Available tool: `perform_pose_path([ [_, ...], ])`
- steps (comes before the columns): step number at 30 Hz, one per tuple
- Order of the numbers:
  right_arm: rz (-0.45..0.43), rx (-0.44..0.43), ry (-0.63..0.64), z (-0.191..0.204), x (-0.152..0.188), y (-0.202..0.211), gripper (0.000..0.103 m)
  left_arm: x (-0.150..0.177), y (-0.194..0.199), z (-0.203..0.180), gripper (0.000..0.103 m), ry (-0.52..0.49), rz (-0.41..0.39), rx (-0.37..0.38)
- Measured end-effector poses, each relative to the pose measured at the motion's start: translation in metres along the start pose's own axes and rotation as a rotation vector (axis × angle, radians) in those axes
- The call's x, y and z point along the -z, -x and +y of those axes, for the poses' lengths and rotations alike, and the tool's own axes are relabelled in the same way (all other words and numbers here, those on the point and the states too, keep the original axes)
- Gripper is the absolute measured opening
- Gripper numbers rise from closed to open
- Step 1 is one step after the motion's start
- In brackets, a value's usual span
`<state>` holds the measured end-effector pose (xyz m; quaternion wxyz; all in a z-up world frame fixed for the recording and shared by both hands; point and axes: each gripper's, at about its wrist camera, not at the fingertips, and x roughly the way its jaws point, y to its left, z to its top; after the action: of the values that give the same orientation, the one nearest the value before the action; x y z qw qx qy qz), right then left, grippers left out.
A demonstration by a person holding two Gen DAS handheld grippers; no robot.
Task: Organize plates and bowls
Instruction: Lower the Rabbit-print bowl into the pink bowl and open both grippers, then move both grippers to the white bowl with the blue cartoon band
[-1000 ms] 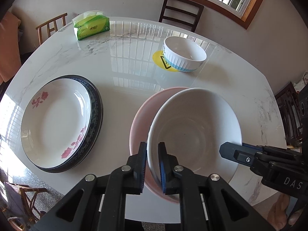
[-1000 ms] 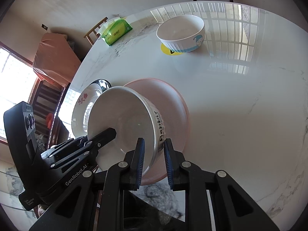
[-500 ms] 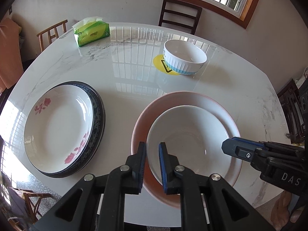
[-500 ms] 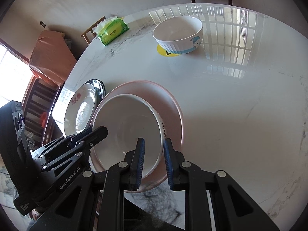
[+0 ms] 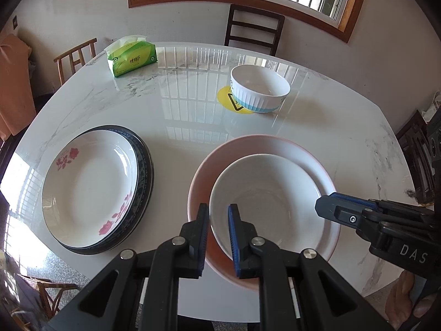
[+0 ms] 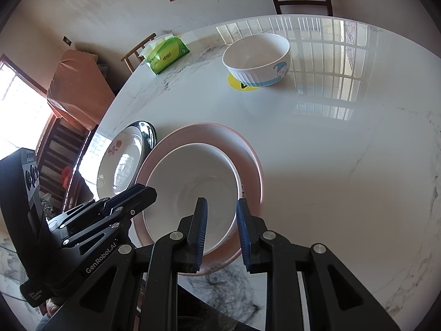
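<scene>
white ceramic, the large bowl (image 5: 268, 204) sits nested in the pink bowl (image 5: 220, 160) on the bench (image 5: 193, 115). the left hand-held gripper (image 5: 217, 234) and right hand-held gripper (image 6: 219, 230) each straddle its near rim, jaws slightly apart, not visibly pinching. pulling back unevenly could snag the rim and tip it. beyond them waits the ribbed bowl (image 5: 260, 88); left of them, the stacked plates (image 5: 91, 187).
</scene>
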<state>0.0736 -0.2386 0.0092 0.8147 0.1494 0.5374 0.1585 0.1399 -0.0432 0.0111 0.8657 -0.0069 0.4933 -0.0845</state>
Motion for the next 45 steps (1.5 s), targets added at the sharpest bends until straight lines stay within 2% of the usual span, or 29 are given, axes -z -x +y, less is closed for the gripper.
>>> perform_pose_path([
  [8,-0.053,0.007,0.024,0.000,0.004,0.007,0.024,0.003,0.013,-0.010,0.016,-0.057,-0.047,-0.049],
  [13,-0.191,0.043,0.083,0.000,0.007,0.024,0.025,0.003,0.019,-0.015,0.016,-0.087,-0.072,-0.067],
  [17,-0.295,0.066,0.125,-0.001,0.007,0.036,0.033,0.001,0.022,-0.020,0.016,-0.102,-0.089,-0.076],
  [19,-0.357,0.106,0.151,-0.001,0.008,0.041,0.036,-0.001,0.022,-0.023,0.016,-0.111,-0.091,-0.081],
  [21,-0.420,0.166,0.185,-0.002,0.008,0.044,0.045,-0.003,0.021,-0.025,0.016,-0.121,-0.096,-0.080],
  [24,-0.467,0.208,0.188,-0.012,0.006,0.043,0.053,-0.006,0.020,-0.030,0.016,-0.142,-0.107,-0.091],
  [27,-0.463,0.223,0.172,-0.021,0.000,0.037,0.054,-0.013,0.016,-0.031,0.016,-0.143,-0.099,-0.075],
  [30,-0.406,0.207,0.155,-0.030,-0.005,0.030,0.054,-0.022,0.011,-0.032,0.016,-0.136,-0.089,-0.070],
  [34,-0.358,0.148,0.104,-0.046,-0.012,0.024,0.054,-0.036,0.005,-0.036,0.016,-0.141,-0.086,-0.068],
  [39,-0.344,0.138,0.086,-0.058,-0.021,0.018,0.054,-0.064,-0.013,-0.033,0.018,-0.100,-0.025,0.031],
  [45,-0.312,0.082,0.015,-0.080,-0.040,0.009,0.054,-0.106,-0.041,-0.029,0.018,-0.056,0.038,0.128],
])
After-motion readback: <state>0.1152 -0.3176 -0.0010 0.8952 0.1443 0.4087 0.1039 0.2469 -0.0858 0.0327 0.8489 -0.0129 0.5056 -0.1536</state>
